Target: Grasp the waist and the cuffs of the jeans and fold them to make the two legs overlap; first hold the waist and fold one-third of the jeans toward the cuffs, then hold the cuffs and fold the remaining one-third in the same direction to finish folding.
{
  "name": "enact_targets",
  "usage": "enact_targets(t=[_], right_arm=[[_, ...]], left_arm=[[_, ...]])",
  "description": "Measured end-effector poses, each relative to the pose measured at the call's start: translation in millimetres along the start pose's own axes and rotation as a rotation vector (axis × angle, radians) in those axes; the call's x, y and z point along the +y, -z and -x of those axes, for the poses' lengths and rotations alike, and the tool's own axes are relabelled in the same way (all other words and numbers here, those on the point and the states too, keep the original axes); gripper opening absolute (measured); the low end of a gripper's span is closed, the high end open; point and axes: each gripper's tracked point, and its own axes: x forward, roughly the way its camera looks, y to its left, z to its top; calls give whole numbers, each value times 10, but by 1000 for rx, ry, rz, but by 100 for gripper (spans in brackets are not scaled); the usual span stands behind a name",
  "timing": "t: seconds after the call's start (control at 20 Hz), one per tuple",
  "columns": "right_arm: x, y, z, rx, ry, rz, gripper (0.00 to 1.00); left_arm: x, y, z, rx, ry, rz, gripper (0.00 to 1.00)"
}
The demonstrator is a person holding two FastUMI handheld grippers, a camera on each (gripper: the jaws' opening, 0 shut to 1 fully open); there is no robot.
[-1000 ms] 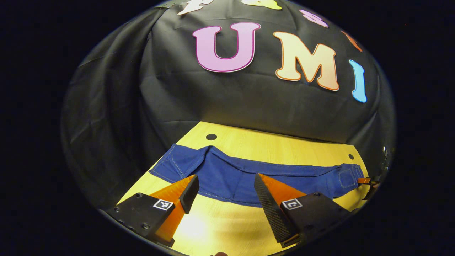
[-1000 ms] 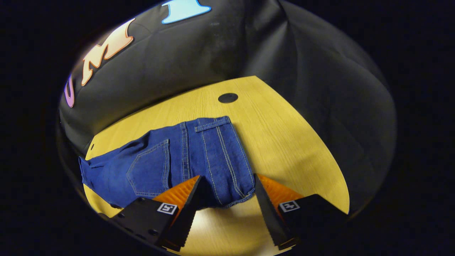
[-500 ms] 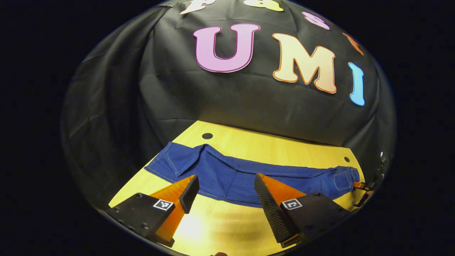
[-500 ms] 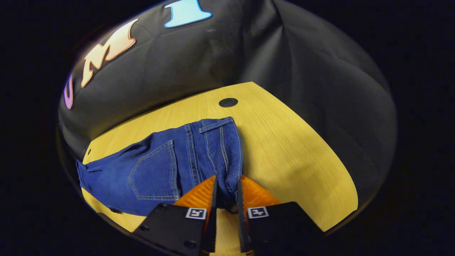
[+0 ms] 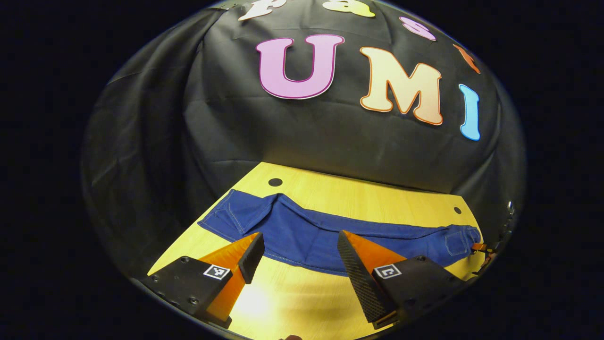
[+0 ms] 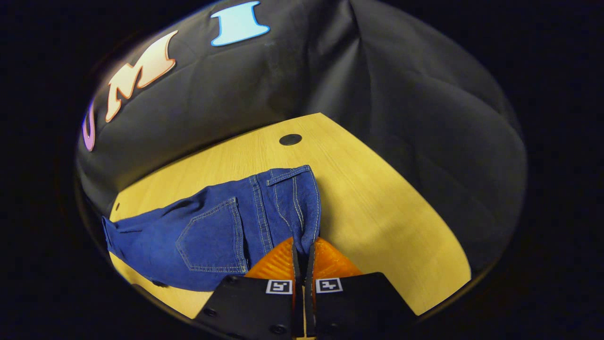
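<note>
The wooden table (image 6: 387,198) is running out to its right edge just past the waist of the jeans (image 6: 222,231), leaving a broad bare strip of board between the denim and the black cloth wall (image 6: 401,104) in the right gripper view; a dark round hole (image 6: 290,139) is sitting in the board beyond the waistband. In the left gripper view the table (image 5: 358,196) is showing a bare band behind the jeans (image 5: 306,231) up to the cloth wall (image 5: 155,141), and an open lit patch in front of them, with a small hole (image 5: 275,182) near the far corner. The jeans are lying flat and stretched across the board, the cuffs (image 5: 231,215) toward the left side of that view and the waist trailing off to the far right. The right gripper (image 6: 302,250) is pressing its two fingers together on the near edge of the waist, the cloth bunching up between them, with the back pocket (image 6: 212,236) lying just to the left. The left gripper (image 5: 299,248) is hovering with its fingers spread wide apart, their tips reaching over the near hem of the leg, short of the cuffs, gripping nothing.
</note>
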Motion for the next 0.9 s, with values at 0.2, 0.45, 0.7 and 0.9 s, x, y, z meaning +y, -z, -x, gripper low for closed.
enact_targets(t=[0.2,0.45,0.7,0.9], right_arm=[[28,-228,145,-82,55,32,4],[488,-631,553,-232,-17,-48,0],[1434,-770,1218,-358,-177,36,0],[2430,-770,1588,-404,-322,23,3]], left_arm=[[99,0,-35,-5,41,-12,95],[287,33,-195,13,126,-14,95],[627,38,-414,37,176,-115,95],[677,36,-561,52,259,-109,95]])
